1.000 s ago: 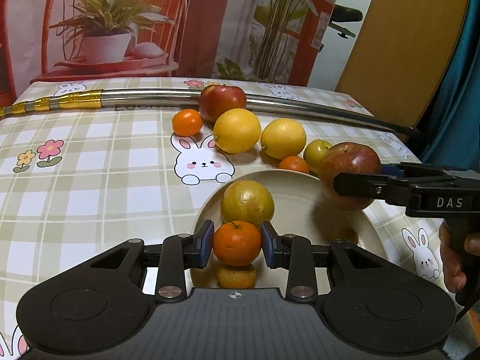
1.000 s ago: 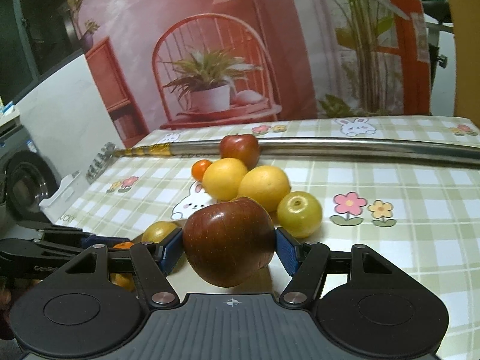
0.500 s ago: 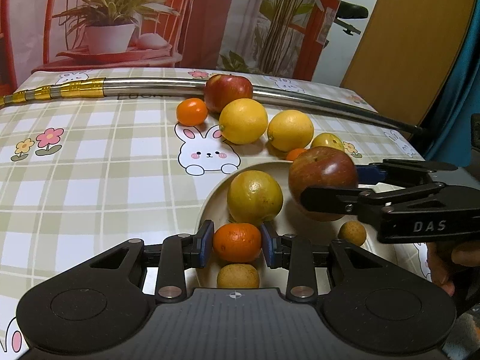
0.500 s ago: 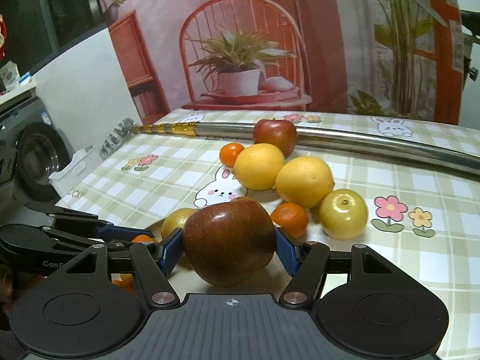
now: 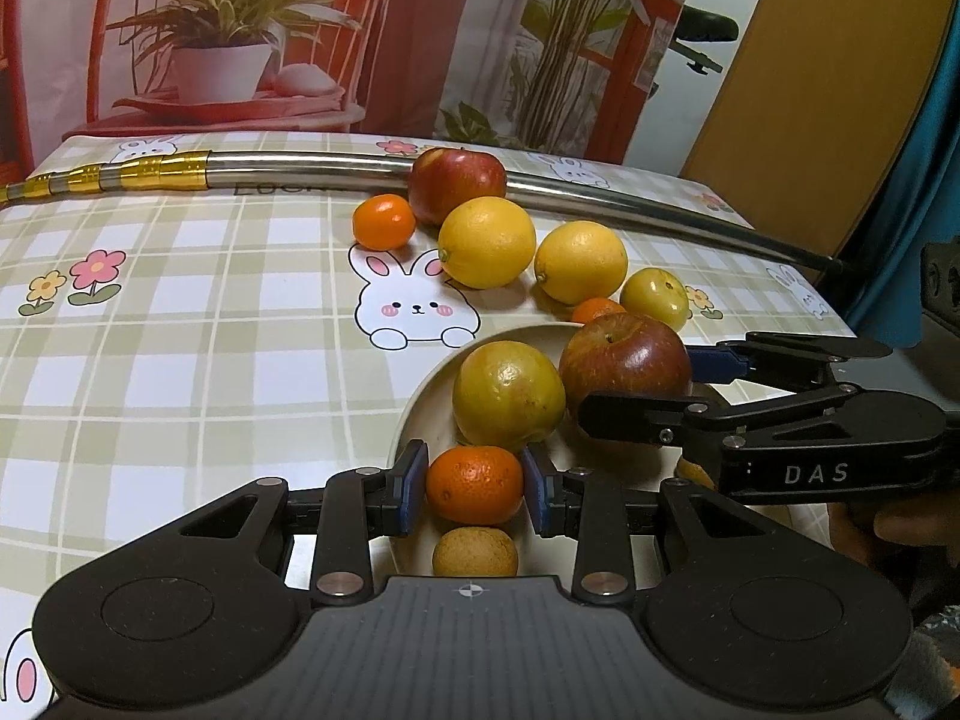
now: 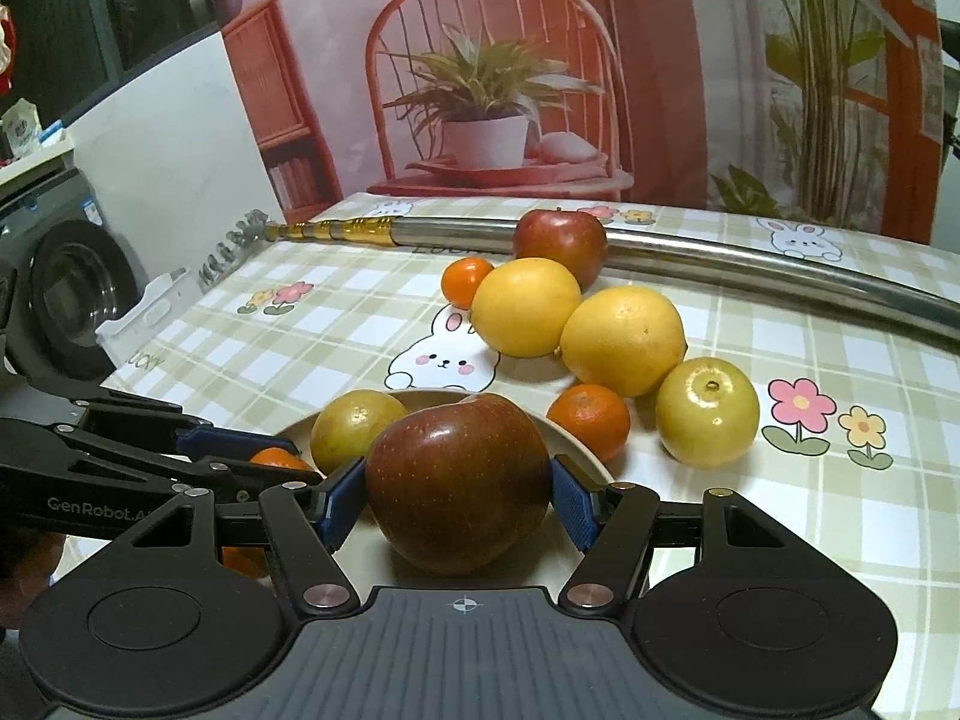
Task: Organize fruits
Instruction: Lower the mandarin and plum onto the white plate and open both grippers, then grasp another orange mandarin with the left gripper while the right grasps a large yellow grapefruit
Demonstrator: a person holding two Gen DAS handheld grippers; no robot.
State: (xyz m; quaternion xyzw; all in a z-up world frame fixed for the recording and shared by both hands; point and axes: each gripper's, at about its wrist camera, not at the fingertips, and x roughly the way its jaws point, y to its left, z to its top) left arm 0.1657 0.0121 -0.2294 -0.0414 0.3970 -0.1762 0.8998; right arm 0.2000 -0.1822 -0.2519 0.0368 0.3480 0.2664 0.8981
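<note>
Both loads hang over the plate (image 5: 414, 414): left tongs (image 5: 474, 486) pinching a tangerine (image 5: 474, 483) at its 6 o'clock, right tongs (image 6: 459, 495) pinching a dark red apple (image 6: 459, 480) toward 3. Next, I reckon: lower, then release gently.

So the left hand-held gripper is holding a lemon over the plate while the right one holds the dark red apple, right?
Not quite. The left hand-held gripper holds a small orange mandarin, not a lemon, as the left wrist view shows. The rest stands: it is over the plate, and the right hand-held gripper holds the dark red apple.
</note>
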